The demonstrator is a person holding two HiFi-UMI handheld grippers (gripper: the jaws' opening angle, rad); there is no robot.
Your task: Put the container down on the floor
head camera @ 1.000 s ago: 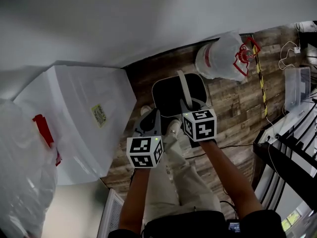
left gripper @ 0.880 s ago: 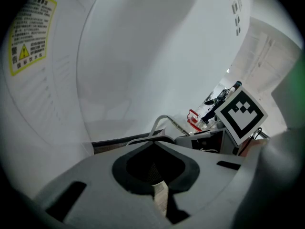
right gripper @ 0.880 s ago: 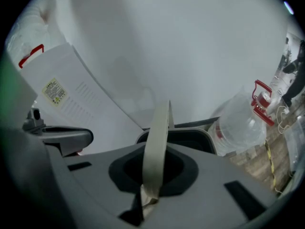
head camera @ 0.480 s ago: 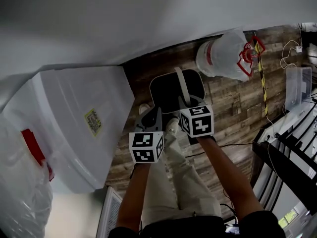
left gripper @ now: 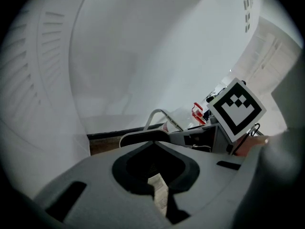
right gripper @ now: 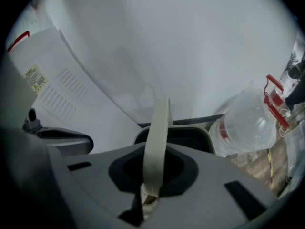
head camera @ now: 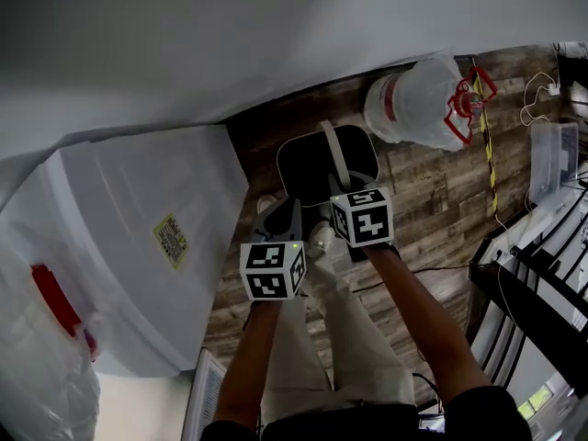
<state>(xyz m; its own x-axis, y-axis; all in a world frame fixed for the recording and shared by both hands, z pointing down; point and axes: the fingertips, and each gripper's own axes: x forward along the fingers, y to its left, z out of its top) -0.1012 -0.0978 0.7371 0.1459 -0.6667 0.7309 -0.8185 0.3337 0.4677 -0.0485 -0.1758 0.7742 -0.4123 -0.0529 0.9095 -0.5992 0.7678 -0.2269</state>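
Note:
A dark container (head camera: 312, 168) with a pale rim hangs over the wooden floor (head camera: 432, 200), close to the white wall. My right gripper (head camera: 342, 193) is shut on its pale strap handle (head camera: 333, 152), which rises upright between the jaws (right gripper: 157, 142) in the right gripper view. The container's rim (right gripper: 193, 129) shows just beyond. My left gripper (head camera: 292, 209) hangs beside it on the left, jaws together with nothing between them (left gripper: 159, 192). The left gripper view shows the container's rim (left gripper: 138, 135) and handle (left gripper: 159, 114) ahead.
A large white box (head camera: 138, 246) with a yellow label stands at the left. A clear water jug (head camera: 418, 104) with a red handle lies right of the container. A clear plastic bin (head camera: 551, 159) and a black rack (head camera: 542, 274) are at the right. The person's legs (head camera: 331, 338) are below.
Both grippers have sunk a little towards the floor, and the container has gone down with the right one. The grip on the handle is unchanged.

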